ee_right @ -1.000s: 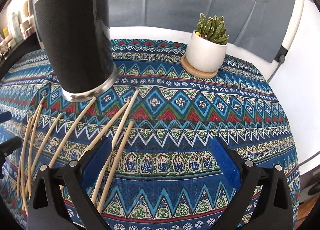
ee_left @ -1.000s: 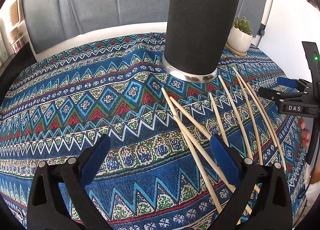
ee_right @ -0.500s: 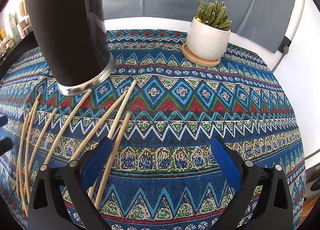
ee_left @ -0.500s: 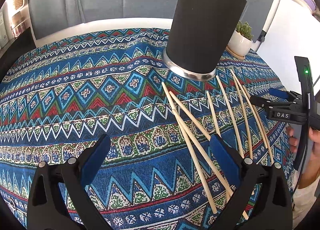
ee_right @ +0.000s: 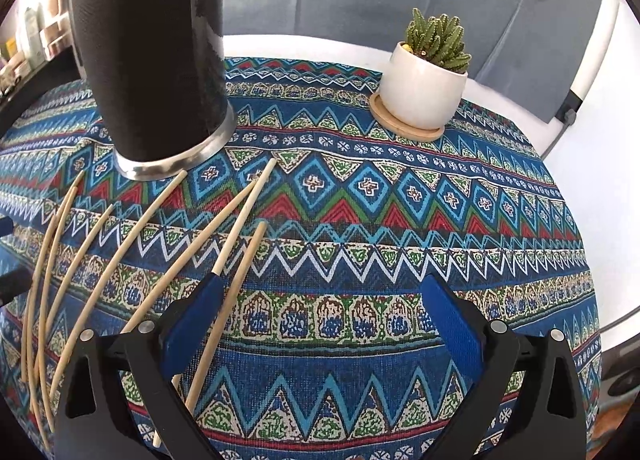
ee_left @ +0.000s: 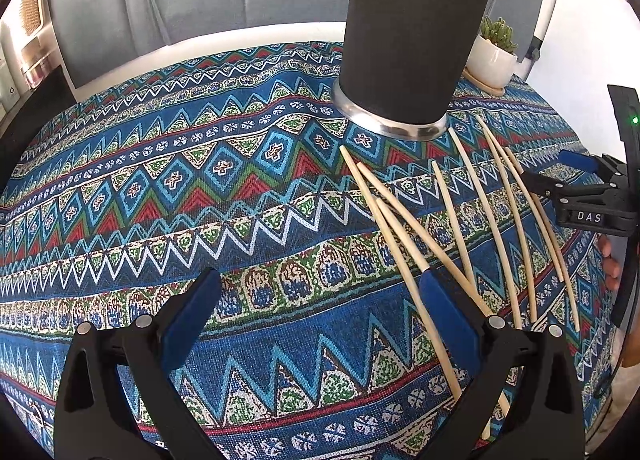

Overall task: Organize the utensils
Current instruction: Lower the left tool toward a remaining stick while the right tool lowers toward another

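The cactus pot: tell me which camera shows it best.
The right wrist view. There the cactus pot stands whole and unobstructed on its wooden coaster, with the plant clear above it. In the left wrist view it is small, near the right edge, and partly hidden behind the black holder.

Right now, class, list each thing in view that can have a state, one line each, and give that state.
Left gripper: open, empty.
Right gripper: open, empty.
Black holder: upright on the tablecloth.
Chopsticks: lying loose, fanned out before the holder, some crossing.
Potted cactus: upright on its wooden saucer.
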`<state>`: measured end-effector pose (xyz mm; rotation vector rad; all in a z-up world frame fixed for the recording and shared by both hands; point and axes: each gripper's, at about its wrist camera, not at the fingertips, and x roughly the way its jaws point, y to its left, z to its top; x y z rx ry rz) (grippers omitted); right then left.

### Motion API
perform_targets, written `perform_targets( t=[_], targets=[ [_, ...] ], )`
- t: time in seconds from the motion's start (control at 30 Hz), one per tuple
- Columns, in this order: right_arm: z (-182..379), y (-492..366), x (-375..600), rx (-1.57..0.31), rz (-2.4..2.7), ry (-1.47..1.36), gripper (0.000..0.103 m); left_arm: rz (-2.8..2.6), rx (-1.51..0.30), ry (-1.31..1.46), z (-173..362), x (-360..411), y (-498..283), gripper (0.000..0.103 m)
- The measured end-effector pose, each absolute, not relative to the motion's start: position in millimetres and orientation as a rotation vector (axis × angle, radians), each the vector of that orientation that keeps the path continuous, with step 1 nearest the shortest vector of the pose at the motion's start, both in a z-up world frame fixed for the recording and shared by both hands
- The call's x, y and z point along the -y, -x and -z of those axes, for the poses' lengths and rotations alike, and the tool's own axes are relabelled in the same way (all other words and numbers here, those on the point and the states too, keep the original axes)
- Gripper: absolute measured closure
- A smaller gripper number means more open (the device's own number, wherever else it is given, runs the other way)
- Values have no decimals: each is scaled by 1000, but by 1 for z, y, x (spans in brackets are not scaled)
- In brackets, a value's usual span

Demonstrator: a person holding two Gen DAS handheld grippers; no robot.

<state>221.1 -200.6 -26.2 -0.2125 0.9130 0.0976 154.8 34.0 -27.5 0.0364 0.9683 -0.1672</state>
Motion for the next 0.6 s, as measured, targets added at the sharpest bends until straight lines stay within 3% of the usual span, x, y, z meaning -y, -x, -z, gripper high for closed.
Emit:
perform_targets(
  t=[0.6],
  targets=[
    [31,-230,221,-929,-179,91,7,177,-950,-92,32,-23,-160,5]
  ],
)
